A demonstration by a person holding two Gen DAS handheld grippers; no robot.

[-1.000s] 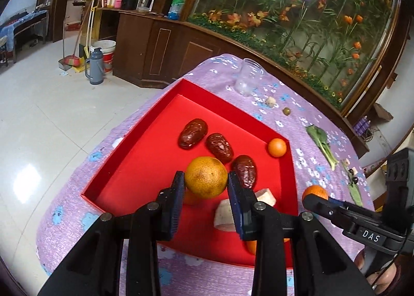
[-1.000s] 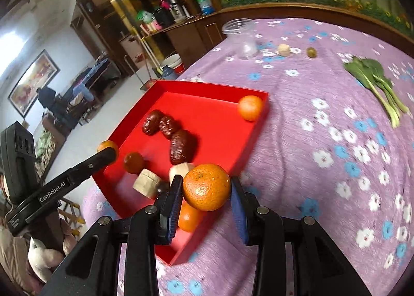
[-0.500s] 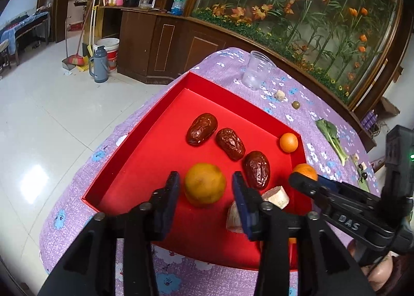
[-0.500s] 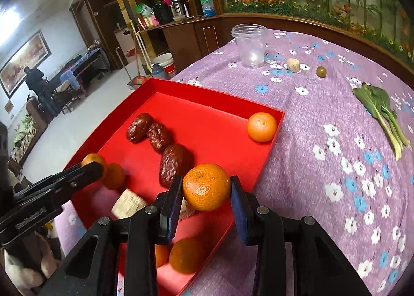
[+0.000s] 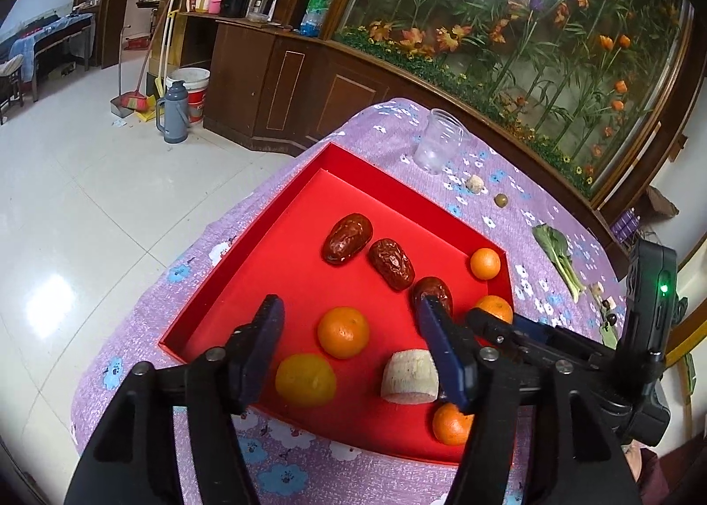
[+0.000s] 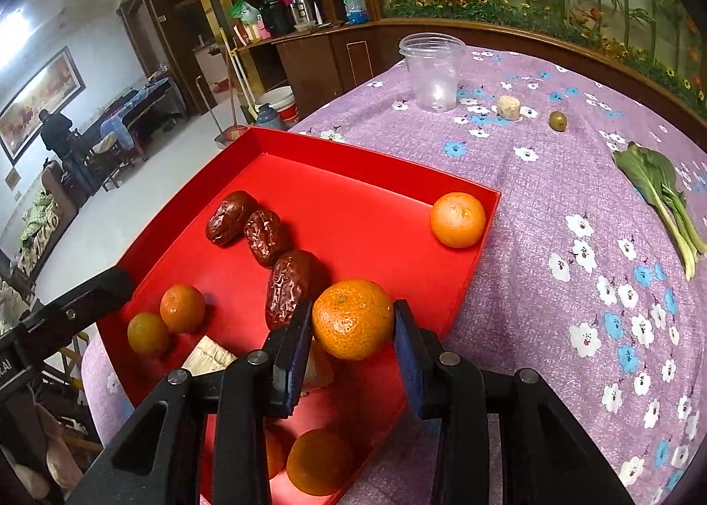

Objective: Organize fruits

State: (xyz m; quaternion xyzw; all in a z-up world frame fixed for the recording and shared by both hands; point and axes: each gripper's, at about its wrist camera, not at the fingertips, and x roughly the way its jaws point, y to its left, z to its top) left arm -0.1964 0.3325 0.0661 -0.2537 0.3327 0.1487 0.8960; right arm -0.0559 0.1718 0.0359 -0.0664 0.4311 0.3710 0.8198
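Observation:
A red tray (image 5: 309, 178) (image 6: 309, 142) lies on the purple flowered cloth. It holds three dark red dates (image 5: 347, 237) (image 6: 229, 218), several oranges and a pale banana chunk (image 5: 408, 377). My left gripper (image 5: 349, 328) is open above the tray's near part, with an orange (image 5: 343, 332) lying on the tray between its fingers and a yellower one (image 5: 305, 379) beside it. My right gripper (image 6: 349, 328) is shut on an orange (image 6: 352, 318) and holds it above the tray's right side. That gripper also shows in the left wrist view (image 5: 495, 319).
On the cloth beyond the tray stand a clear plastic cup (image 6: 433, 72), a small pale chunk (image 6: 508, 107), a small green fruit (image 6: 557, 120) and a leafy green (image 6: 663, 195). A wooden cabinet and tiled floor lie past the table's far-left edge.
My left gripper has opened and let go of its orange, which now lies on the tray, and has drawn back. My right gripper has carried its orange in over the tray.

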